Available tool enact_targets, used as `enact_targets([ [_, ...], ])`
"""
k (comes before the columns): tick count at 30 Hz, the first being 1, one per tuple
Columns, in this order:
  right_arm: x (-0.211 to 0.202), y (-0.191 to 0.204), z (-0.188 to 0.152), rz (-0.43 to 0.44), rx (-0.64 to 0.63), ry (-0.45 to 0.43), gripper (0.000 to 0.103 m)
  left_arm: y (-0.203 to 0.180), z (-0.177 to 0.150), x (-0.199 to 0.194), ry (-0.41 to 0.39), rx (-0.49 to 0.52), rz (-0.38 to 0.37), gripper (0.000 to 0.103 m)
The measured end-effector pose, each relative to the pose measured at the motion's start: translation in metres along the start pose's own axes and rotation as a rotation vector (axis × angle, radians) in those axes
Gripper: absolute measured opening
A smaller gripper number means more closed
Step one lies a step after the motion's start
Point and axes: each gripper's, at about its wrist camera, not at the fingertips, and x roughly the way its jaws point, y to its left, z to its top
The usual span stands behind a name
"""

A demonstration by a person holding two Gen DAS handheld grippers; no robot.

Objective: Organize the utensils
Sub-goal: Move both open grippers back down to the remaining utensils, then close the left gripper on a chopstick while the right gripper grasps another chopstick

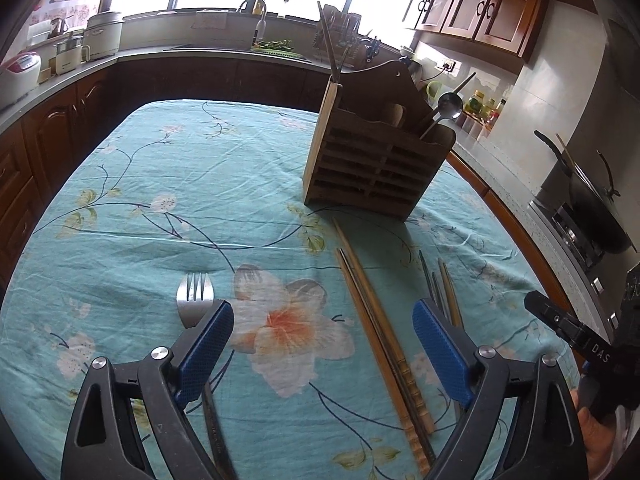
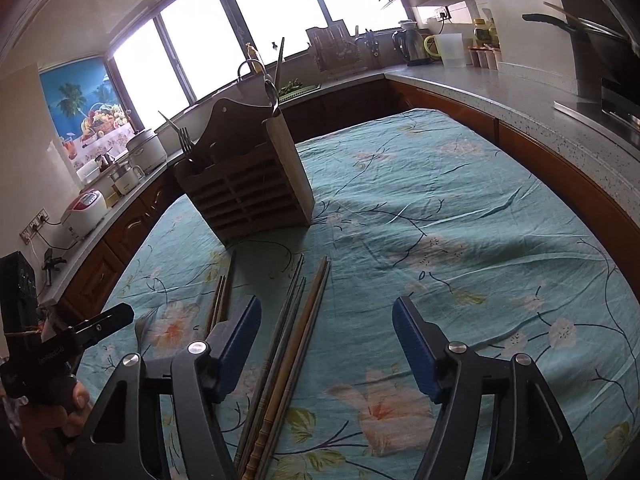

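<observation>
- Left gripper, black frame with blue ribbed pads, is hovering over the teal floral tablecloth with jaws standing wide and nothing between the pads.
- Silver metal fork is lying flat on the cloth, tines pointing away, its handle running under the left gripper's left finger; contact unclear.
- Long brown wooden chopsticks are lying between the left gripper's fingers, nearer the right one, not touched by either pad.
- Right gripper, same build, is also sitting partly open and gripping nothing.
- Bundle of grey and brown chopsticks is lying within the right gripper's span, just beside its left pad, well apart from the right pad.
- Slatted brown wooden utensil holder is standing upright farther back on the cloth, near the chopstick tips.
- Metal spoon is standing in one end compartment; a second fork is standing in the other end.
</observation>
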Motion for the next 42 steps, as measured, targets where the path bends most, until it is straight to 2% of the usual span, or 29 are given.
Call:
enact_targets([
  [6,0.02,0.003,0.009,0.006,-0.008,0.043,0.048,-0.005,0.014,0.021,0.035,0.006,-0.031,0.073],
  [10,0.04,0.007,0.014,0.017,-0.017,0.101,0.029,-0.007,0.024,0.039,0.067,0.009,-0.052,0.062],
  [12,0.048,0.009,0.016,0.02,-0.02,0.12,0.024,-0.01,0.03,0.049,0.08,0.023,-0.053,0.059],
  [15,0.056,0.009,0.017,0.013,-0.012,0.137,0.023,-0.017,0.039,0.064,0.098,0.048,-0.053,0.054],
  [18,0.065,0.01,0.018,0.006,-0.015,0.158,0.022,-0.02,0.047,0.082,0.123,0.065,-0.051,0.044],
  [21,0.073,0.008,0.018,-0.005,-0.02,0.178,0.018,-0.024,0.055,0.101,0.147,0.083,-0.041,0.041],
  [29,0.092,0.009,0.016,-0.031,-0.045,0.23,0.016,-0.026,0.072,0.145,0.189,0.097,-0.019,0.034],
  [33,0.095,0.007,0.014,-0.064,-0.068,0.235,0.005,-0.03,0.072,0.166,0.232,0.125,-0.014,0.02],
  [34,0.095,0.006,0.014,-0.064,-0.068,0.235,0.005,-0.032,0.072,0.173,0.247,0.131,-0.016,0.015],
  [42,0.108,0.008,0.025,-0.09,-0.091,0.246,0.005,-0.055,0.07,0.191,0.267,0.219,-0.001,0.013],
])
